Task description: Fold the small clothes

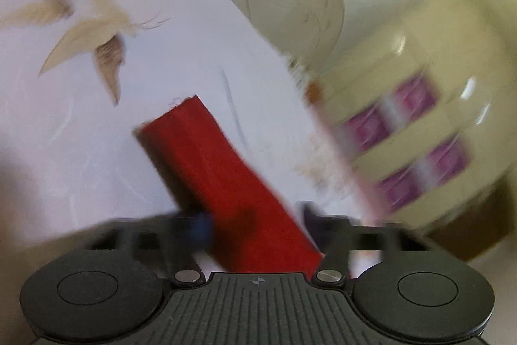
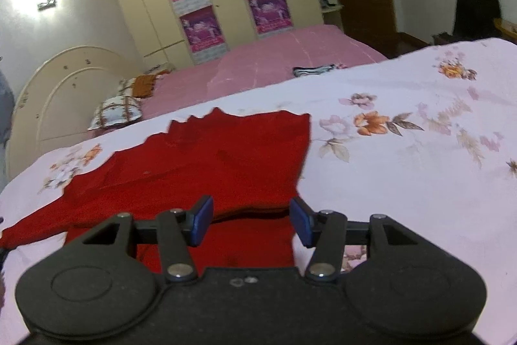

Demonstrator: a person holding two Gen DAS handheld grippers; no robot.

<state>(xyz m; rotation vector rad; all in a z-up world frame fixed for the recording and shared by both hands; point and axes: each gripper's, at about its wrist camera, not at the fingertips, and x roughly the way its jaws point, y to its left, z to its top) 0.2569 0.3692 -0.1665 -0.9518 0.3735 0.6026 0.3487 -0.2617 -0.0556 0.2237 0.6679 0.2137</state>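
Left gripper (image 1: 255, 222): we see its jaws clenched on a red strip of the red garment (image 1: 223, 180), which runs up out of them over the floral sheet (image 1: 161, 60); view is motion-blurred, pads barely readable. Right gripper (image 2: 252, 222): jaws released, roughly half apart, blue flat pads (image 2: 203, 222) standing over the garment's near edge, nothing pinched between them. In the right wrist view we see the red garment (image 2: 210, 160) lying spread on the bed: matte knit-like cloth, one fold across the near part, jagged far hem, a sleeve trailing off to the left. Sheet is pale lilac, smooth, printed with orange and tan flowers. Beyond it a second bed with pink cover (image 2: 290, 54), patterned pillows (image 2: 116, 112), cream arched headboard (image 2: 71, 80), cream wardrobe with magenta posters (image 2: 200, 5).
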